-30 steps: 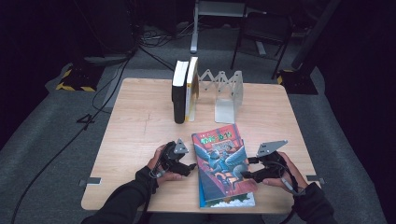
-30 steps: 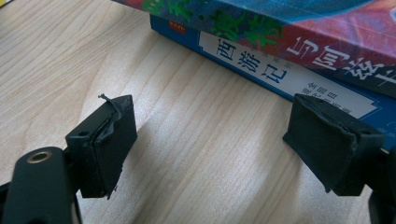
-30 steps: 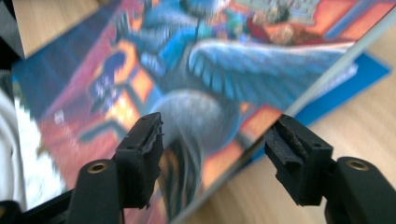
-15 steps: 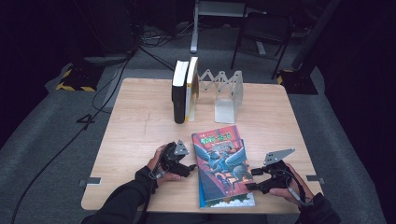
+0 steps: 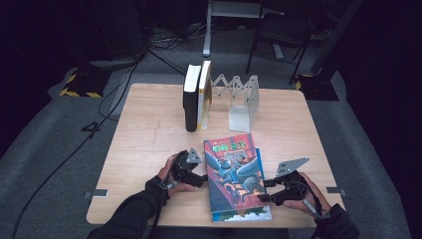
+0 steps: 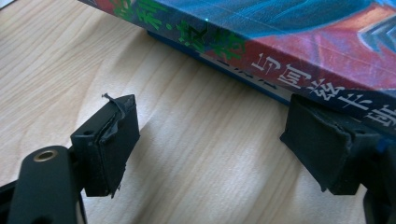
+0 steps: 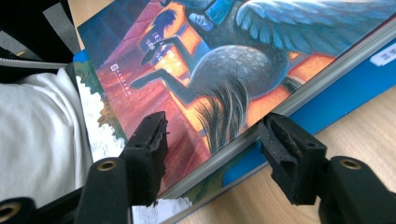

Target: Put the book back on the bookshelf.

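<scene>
high view: a light wooden table on a grey carpeted floor. near the front edge lie two stacked books: the top book, its cover showing a winged creature in blue, red and orange, rests slightly askew on a bottom book whose blue and green edges stick out at the right and the front. toward the back of the table two further books stand upright, side by side, one dark and one pale, just beside a folding metal book rack.

the left gripper, held in a gloved hand, sits on the table against the left edge of the stack. the right gripper sits at the stack's right edge, held in the other hand.

left gripper view: the jaws stand wide apart with bare table between them and nothing held; the right-hand pad lies close under the spine of the top book, contact uncertain.

right gripper view: the jaws are open around the edge of the top book, one pad over the cover and the other outside the edge over the bottom book; neither visibly presses, so no grip is seen.
</scene>
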